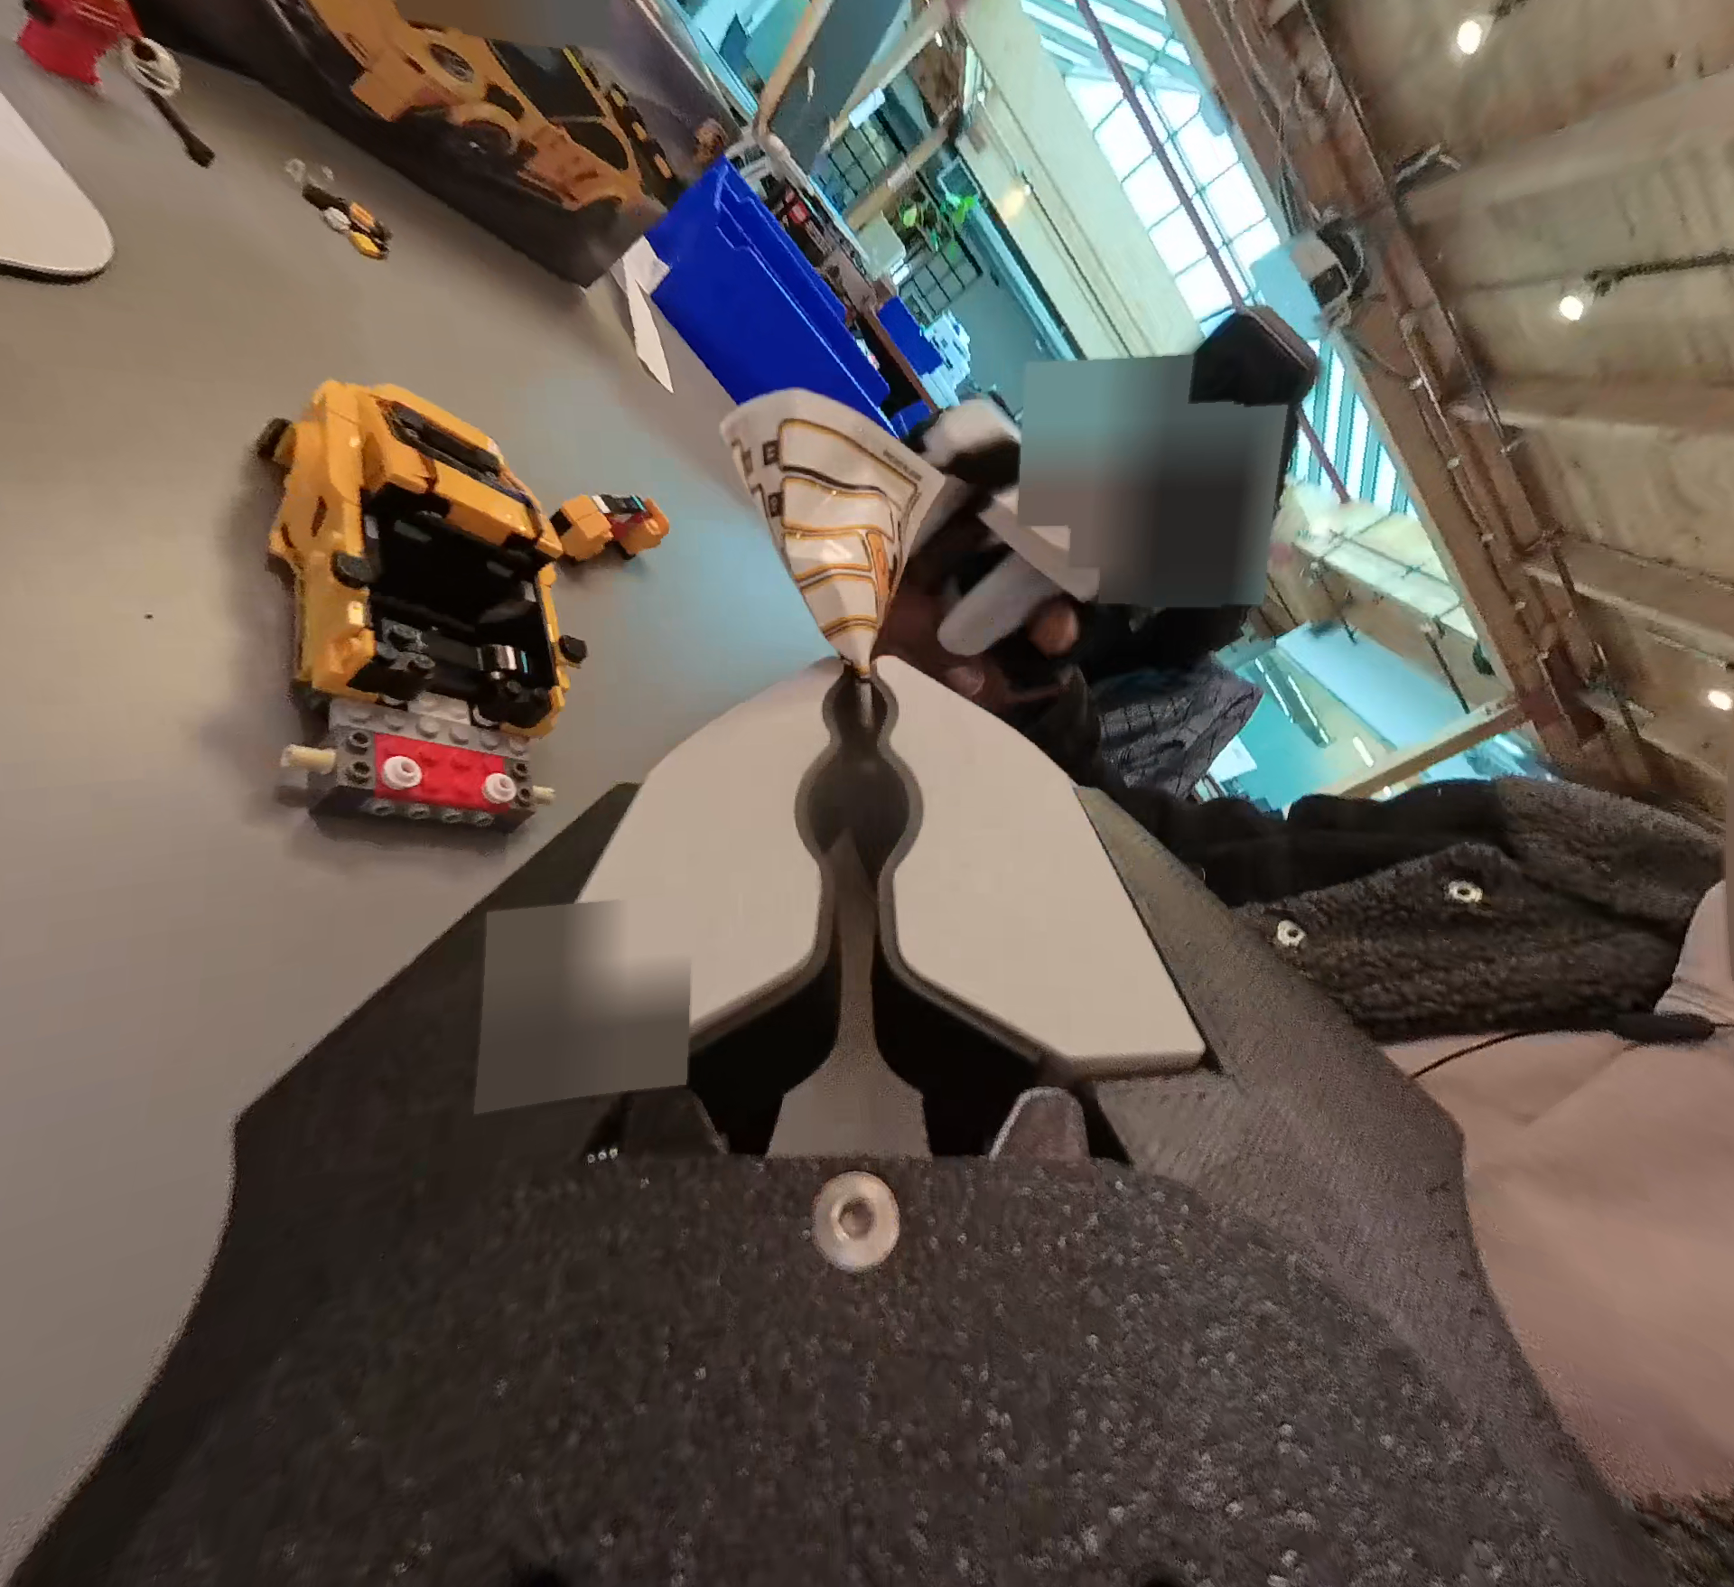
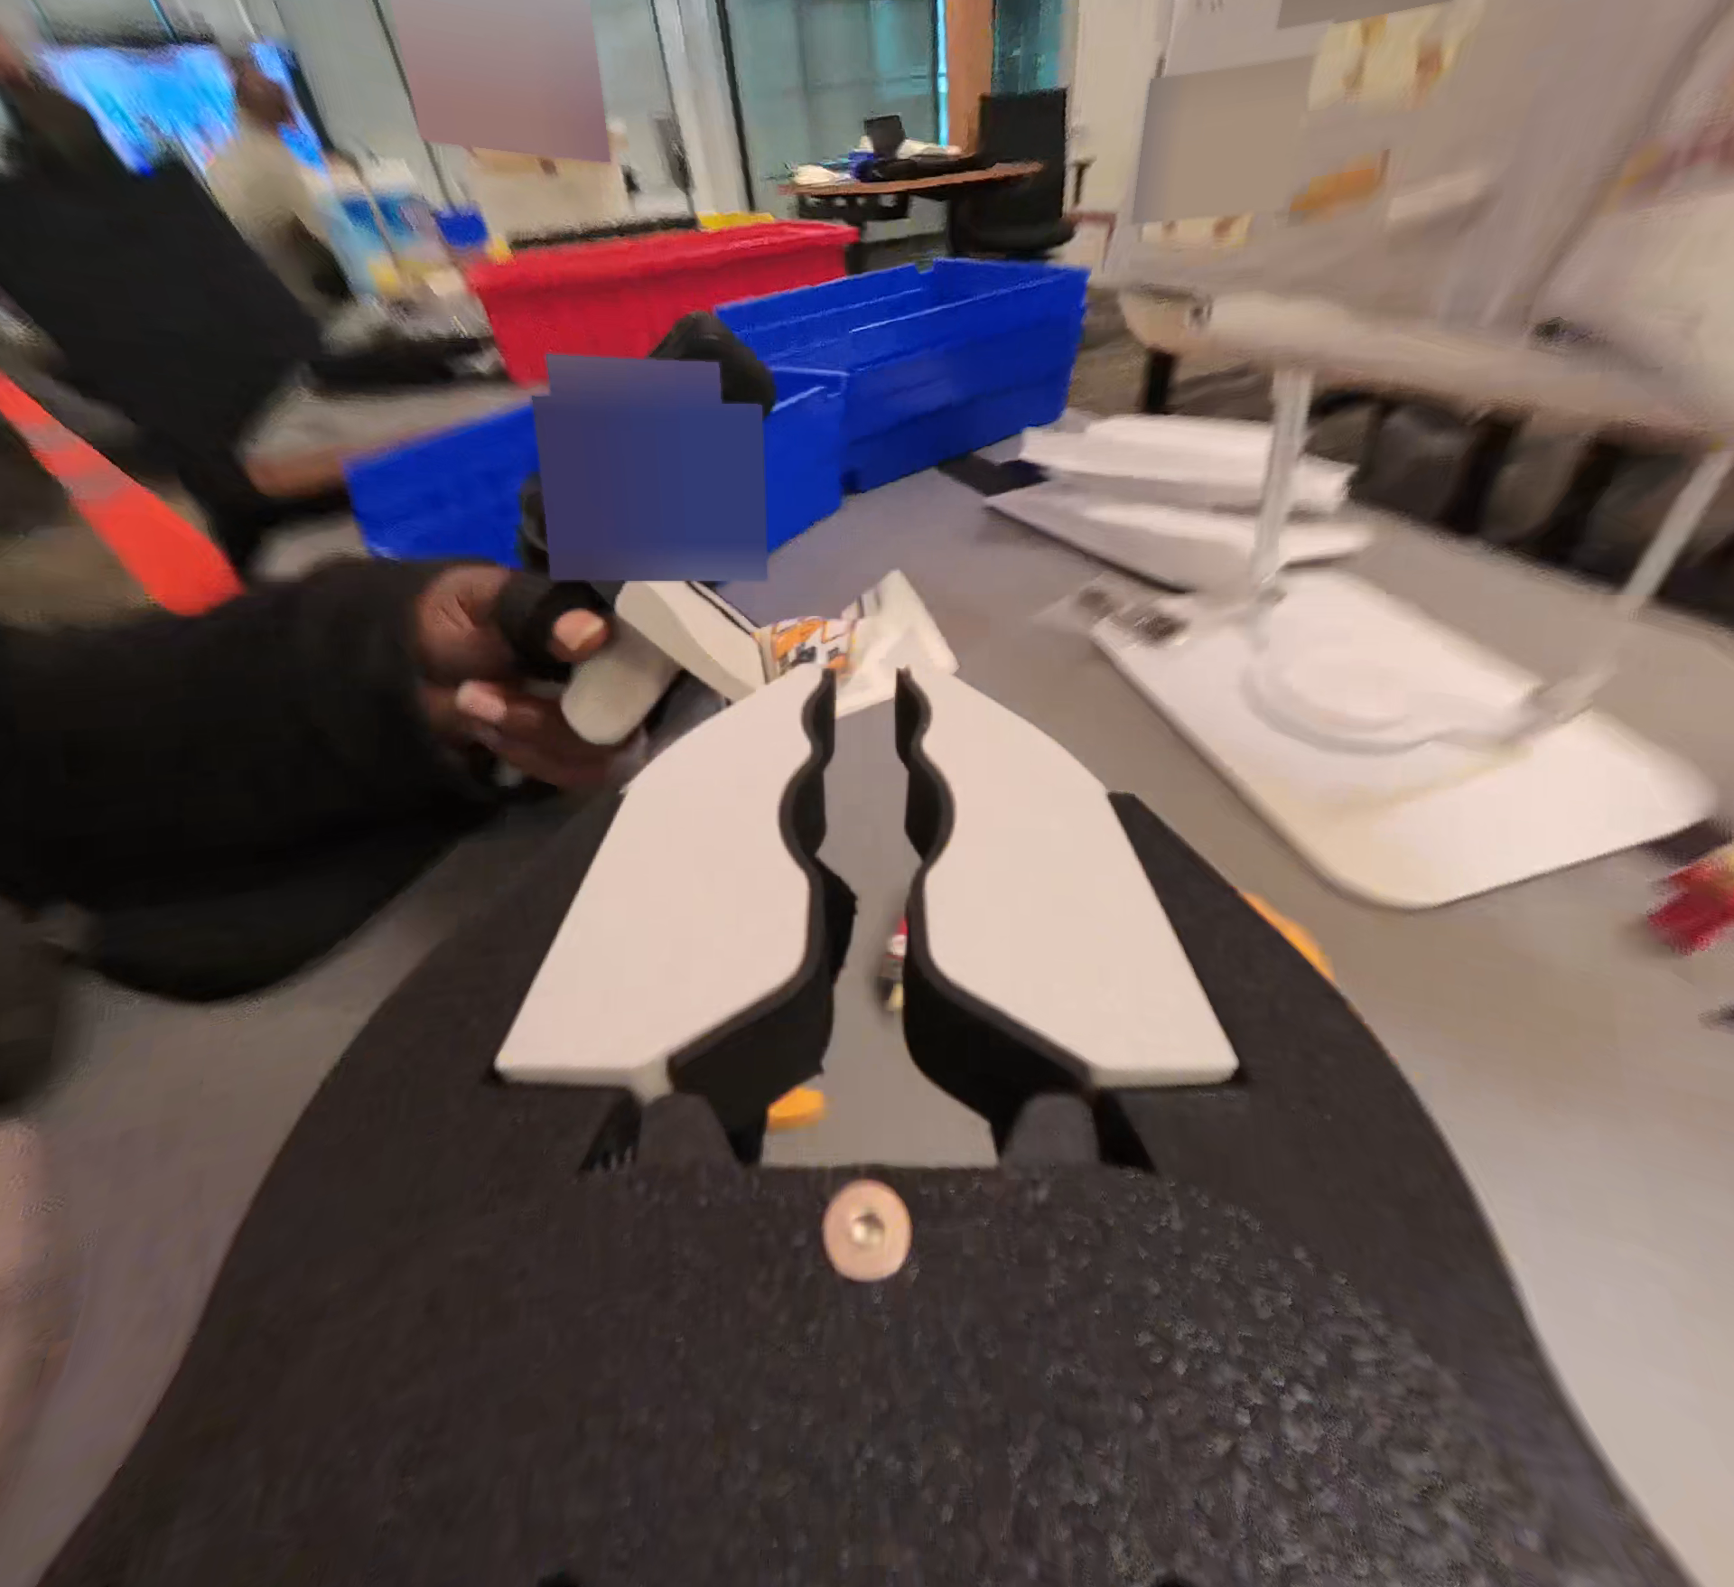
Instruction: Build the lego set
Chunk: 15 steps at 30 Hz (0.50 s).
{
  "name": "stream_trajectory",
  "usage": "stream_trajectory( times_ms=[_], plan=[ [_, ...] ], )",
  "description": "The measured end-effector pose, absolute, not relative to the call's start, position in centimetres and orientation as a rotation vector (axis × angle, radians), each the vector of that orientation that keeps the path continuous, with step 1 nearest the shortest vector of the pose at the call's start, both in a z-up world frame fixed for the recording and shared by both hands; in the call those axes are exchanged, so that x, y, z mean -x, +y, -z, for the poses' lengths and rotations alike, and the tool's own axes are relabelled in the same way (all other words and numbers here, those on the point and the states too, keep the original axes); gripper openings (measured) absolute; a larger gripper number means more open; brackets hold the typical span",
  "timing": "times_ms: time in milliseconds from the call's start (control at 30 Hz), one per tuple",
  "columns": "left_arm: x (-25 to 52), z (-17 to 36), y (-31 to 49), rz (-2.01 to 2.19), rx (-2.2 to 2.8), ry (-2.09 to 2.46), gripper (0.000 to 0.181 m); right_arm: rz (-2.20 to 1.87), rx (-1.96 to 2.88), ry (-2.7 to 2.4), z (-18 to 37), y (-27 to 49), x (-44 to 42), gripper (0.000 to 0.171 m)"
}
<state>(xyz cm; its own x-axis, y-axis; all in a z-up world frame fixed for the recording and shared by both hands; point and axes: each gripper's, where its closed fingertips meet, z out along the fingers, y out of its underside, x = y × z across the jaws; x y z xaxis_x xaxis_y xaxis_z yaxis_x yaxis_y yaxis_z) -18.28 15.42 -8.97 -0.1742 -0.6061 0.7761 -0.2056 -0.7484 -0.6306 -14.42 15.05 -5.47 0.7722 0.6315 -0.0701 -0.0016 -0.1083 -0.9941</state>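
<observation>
Beyond the left hand-held gripper (image 1: 859, 688), blue bins (image 1: 751, 294) stand at the far edge of the desk (image 1: 141, 791); what they hold cannot be seen. The right wrist view shows two or three blue bins (image 2: 938, 359) ahead of the right hand-held gripper (image 2: 865, 688), with one red bin (image 2: 657, 284) behind them, their contents hidden too.

The left hand-held gripper is clenched on the corner of a folded paper sheet (image 1: 835, 528), white with orange and black line drawings, which rises from its fingertips. The other gripper, held in a person's hand, is just behind the sheet.

The lego car (image 1: 413, 594) lies on the desk to the left of the left hand-held gripper, well apart from it. It is one yellow body with a black open interior, ending in a grey base with a red plate and two white round studs. One small orange-and-black sub-assembly (image 1: 615, 521) lies just beside the car. Farther off are one red minifigure (image 1: 80, 12), a few tiny loose pieces (image 1: 347, 214) and the set's box (image 1: 450, 78).

The right hand-held gripper is released, its fingers apart with nothing between them.
</observation>
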Motion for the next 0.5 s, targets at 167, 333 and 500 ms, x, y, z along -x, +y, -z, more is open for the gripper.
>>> stream_trajectory(
  times_ms=[167, 333, 500],
  plan=[
    [18.1, 9.1, 15.3, 2.008, 1.816, 0.917, 0.0, -0.153, 1.565, -0.835, 7.1, 14.2, 17.4, 0.023],
    [17.9, 9.2, 15.0, 1.964, 1.799, 0.956, 0.0, -0.143, 1.586, -0.727, 7.1, 15.2, 16.0, 0.027],
    [17.9, 9.3, 14.3, 1.759, 1.708, 1.144, 0.0, -0.667, 1.732, -0.553, 8.1, 15.0, 16.0, 0.03]
  ],
)
